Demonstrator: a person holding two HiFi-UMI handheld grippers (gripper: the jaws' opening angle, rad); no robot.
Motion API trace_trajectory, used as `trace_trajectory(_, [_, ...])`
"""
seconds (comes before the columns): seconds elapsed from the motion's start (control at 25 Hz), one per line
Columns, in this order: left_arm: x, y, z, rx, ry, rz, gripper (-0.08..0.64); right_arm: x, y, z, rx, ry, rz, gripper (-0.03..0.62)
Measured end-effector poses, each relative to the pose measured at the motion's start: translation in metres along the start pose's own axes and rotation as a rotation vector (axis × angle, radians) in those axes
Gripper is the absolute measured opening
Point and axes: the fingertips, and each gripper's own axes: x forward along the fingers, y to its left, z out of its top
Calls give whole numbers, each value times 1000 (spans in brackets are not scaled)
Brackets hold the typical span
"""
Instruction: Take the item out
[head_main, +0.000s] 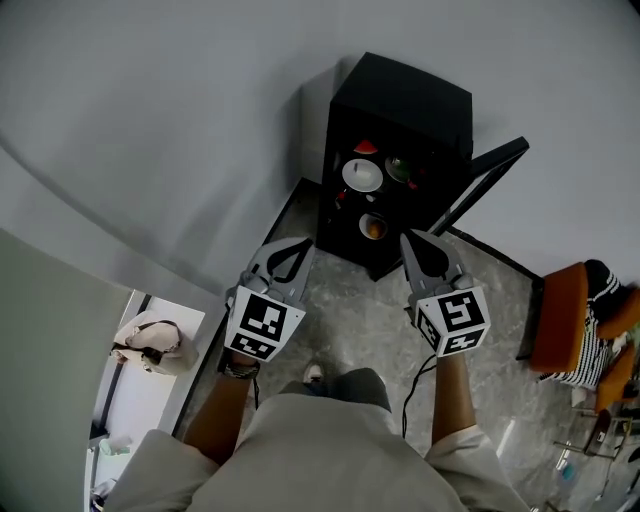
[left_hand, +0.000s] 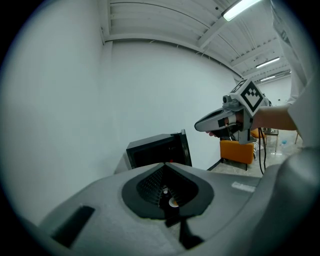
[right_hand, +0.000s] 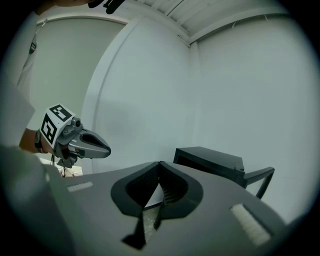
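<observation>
Cabinet (head_main: 405, 95) matt black; floor (head_main: 370, 310) polished marbled stone; wall (head_main: 150, 100) smooth, matt.

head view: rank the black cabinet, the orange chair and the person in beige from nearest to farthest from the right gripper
From the right gripper:
1. black cabinet, just ahead of the gripper, door open.
2. orange chair, off to the right.
3. person in beige, far lower left, on the opposite side.

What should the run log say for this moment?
left gripper: shut, empty | right gripper: shut, empty | cabinet: door open, dishes inside, untouched
</observation>
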Motion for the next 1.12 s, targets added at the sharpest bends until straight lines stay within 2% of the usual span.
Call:
trace_trajectory(0.24, [23, 17, -24, -31, 53, 24, 6, 44, -18, -17, 2, 22, 44, 20])
trace_trajectory(0.68, [86, 60, -42, -81, 115, 107, 6, 145, -67, -54, 15, 69, 133, 29])
trace_trajectory(1.12, [147, 80, -73, -153, 171, 123, 6, 226, -102, -106, -5, 155, 178, 54])
